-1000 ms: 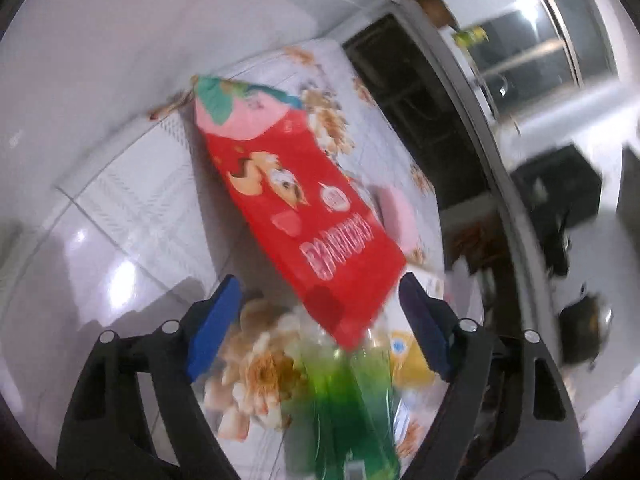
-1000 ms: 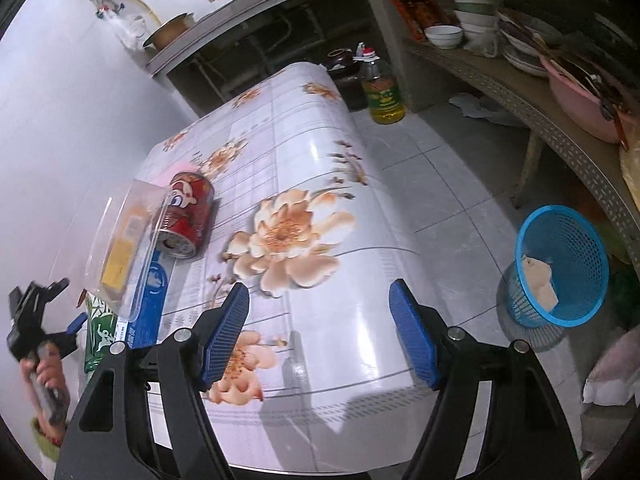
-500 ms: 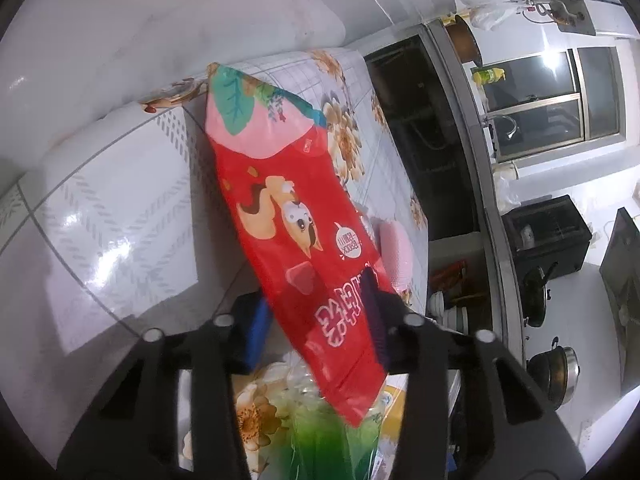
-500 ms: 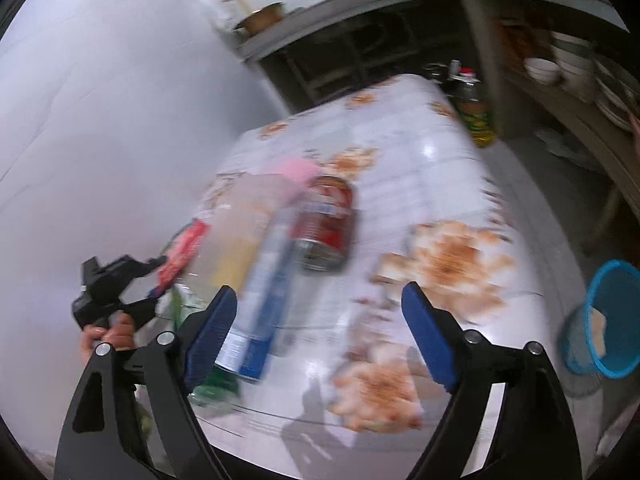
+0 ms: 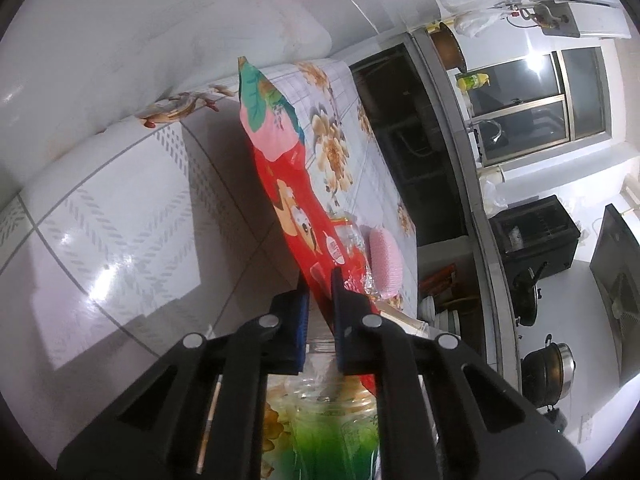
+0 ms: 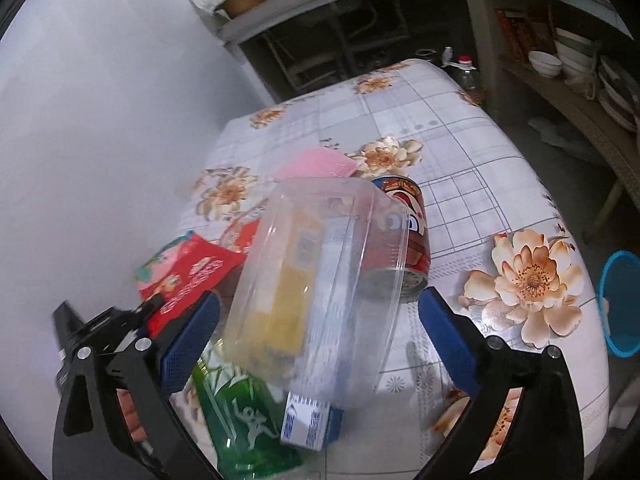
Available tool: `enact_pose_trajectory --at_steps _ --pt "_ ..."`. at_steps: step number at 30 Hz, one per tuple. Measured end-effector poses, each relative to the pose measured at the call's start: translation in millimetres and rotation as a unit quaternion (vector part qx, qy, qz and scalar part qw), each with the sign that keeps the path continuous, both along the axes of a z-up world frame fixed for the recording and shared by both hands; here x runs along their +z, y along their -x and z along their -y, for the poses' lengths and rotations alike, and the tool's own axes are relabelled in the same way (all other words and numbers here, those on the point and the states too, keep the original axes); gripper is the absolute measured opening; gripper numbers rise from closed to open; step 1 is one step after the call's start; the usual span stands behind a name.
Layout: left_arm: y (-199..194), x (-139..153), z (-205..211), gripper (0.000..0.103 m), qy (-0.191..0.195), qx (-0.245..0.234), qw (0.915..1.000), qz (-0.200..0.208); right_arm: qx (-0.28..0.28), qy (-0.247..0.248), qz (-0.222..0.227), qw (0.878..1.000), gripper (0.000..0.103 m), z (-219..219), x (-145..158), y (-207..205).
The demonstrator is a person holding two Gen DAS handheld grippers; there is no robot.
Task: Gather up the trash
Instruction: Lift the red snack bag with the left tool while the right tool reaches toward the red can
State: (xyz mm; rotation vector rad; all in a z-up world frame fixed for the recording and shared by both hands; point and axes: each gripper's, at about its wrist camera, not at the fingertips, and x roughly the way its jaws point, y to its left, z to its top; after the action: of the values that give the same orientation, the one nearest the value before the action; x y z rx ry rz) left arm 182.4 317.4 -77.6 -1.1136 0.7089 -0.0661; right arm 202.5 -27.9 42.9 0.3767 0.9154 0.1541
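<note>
We note the left gripper (image 5: 318, 280), jaws just closing, clamps the red snack bag (image 5: 288, 184) above the counter (image 6: 460, 152); right gripper (image 6: 320, 316) gapes empty. Lift slowly, keeping the thin foil pinched.

Flowered tablecloth (image 6: 460, 128), stacked bowls (image 6: 560, 56) on shelf, black pots (image 5: 548, 368) by window (image 5: 520, 104).

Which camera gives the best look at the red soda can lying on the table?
The right wrist view: the red soda can lies on its side on the floral tablecloth, partly behind the clear plastic container. The left wrist view doesn't clearly show it; the red snack bag fills that view.
</note>
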Motion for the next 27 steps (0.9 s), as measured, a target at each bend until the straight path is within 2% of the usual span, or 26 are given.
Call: enact_pose_trajectory --at_steps 9,19,27 --pt "4.7 -13.0 -9.0 0.008 0.027 0.001 0.9996 0.005 -0.016 0.030 -0.029 0.999 0.097 -20.9 -17.1 -21.2" --pt "10.8 -16.3 -14.4 0.008 0.038 -0.001 0.9991 0.019 0.002 0.074 -0.017 0.997 0.097 -39.8 -15.9 -26.4" --pt "12.0 -16.3 -18.6 0.007 0.042 -0.003 0.9987 0.029 0.020 0.071 -0.018 0.997 0.096 -44.2 -20.7 -28.1"
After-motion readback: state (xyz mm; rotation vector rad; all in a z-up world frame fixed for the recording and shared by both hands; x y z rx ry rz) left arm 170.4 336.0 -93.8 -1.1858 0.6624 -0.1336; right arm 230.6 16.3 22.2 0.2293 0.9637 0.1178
